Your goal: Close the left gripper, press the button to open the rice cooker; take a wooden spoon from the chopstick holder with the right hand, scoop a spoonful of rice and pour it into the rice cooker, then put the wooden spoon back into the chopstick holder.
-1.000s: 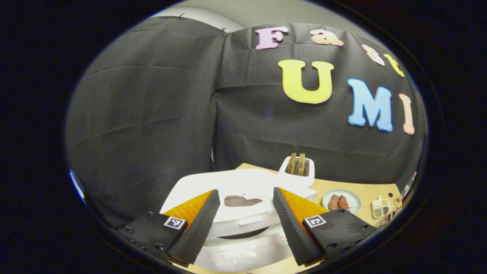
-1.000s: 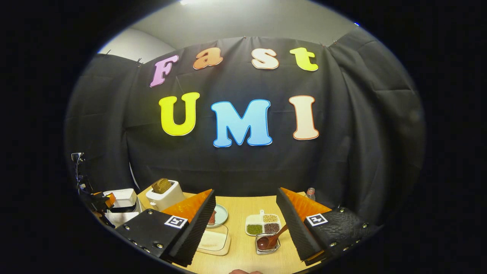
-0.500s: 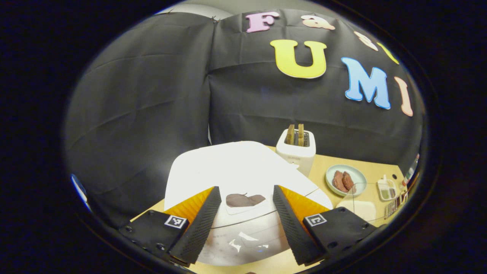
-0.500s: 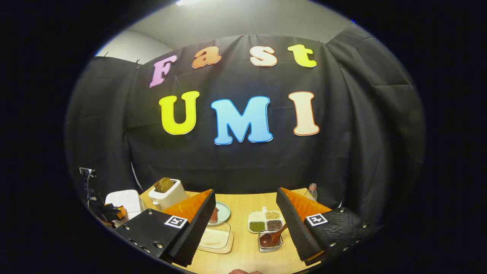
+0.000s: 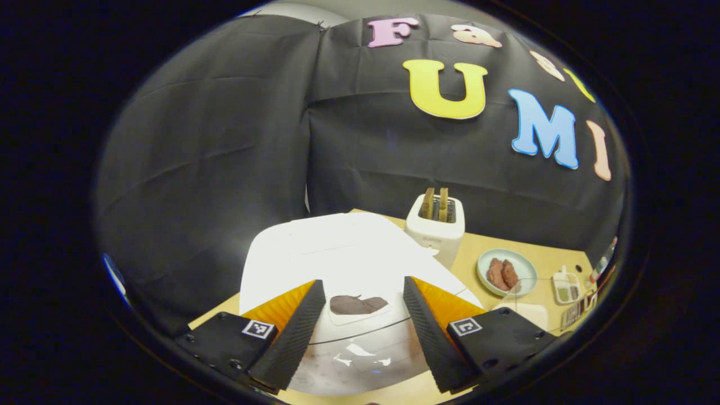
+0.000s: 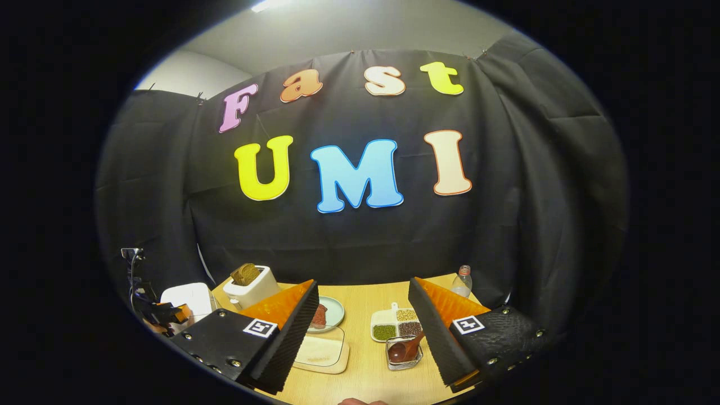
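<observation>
In the left gripper view, the left gripper (image 5: 360,326) hangs just above the front of the white rice cooker (image 5: 337,264), pointing forward and somewhat downward. Its jaws stand wide apart with nothing between them; the cooker's lid, closed, shows in the gap, with a dark patch on its near part. The cooker sits at the left end of the wooden table (image 5: 551,259). Just behind and right of it stands a white toaster (image 5: 436,228) with two slices upright in its slots, and farther right lies a pale plate (image 5: 503,273) with reddish pieces of food.

In the right gripper view, the right gripper (image 6: 363,332) is held level above the near edge of the table, facing the back wall. Its jaws are wide open and grip nothing. The wooden spoon (image 6: 408,347) rests in a small clear holder (image 6: 404,355) near the right finger, bowl down, its handle leaning up and to the right. Behind it lies a divided dish of grains (image 6: 396,324). Far left, the other gripper (image 6: 166,313) hovers by the cooker.
</observation>
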Action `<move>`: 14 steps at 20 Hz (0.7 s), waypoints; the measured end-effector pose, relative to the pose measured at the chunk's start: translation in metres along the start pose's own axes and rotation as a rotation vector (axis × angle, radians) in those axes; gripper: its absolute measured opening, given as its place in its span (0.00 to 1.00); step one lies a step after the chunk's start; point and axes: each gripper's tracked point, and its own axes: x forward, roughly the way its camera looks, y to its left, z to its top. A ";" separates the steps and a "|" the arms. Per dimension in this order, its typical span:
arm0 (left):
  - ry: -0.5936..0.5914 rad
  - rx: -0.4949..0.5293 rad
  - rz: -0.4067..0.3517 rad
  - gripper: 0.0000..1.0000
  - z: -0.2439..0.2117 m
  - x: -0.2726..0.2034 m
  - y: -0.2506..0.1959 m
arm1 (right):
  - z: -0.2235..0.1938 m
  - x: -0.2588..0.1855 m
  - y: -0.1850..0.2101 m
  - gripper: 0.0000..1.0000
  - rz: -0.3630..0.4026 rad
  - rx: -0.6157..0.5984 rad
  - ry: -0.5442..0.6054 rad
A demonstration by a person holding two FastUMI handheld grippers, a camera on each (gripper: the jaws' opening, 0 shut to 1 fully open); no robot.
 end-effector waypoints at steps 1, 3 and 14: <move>-0.035 -0.016 0.000 0.98 0.015 -0.005 0.001 | 0.001 0.000 -0.002 0.98 -0.001 -0.003 -0.004; -0.099 -0.020 -0.015 0.96 0.046 -0.022 -0.008 | 0.006 0.001 -0.003 0.98 0.003 -0.005 -0.014; -0.412 0.073 -0.316 0.96 0.190 -0.182 -0.164 | 0.061 -0.013 0.019 0.98 0.032 -0.029 -0.124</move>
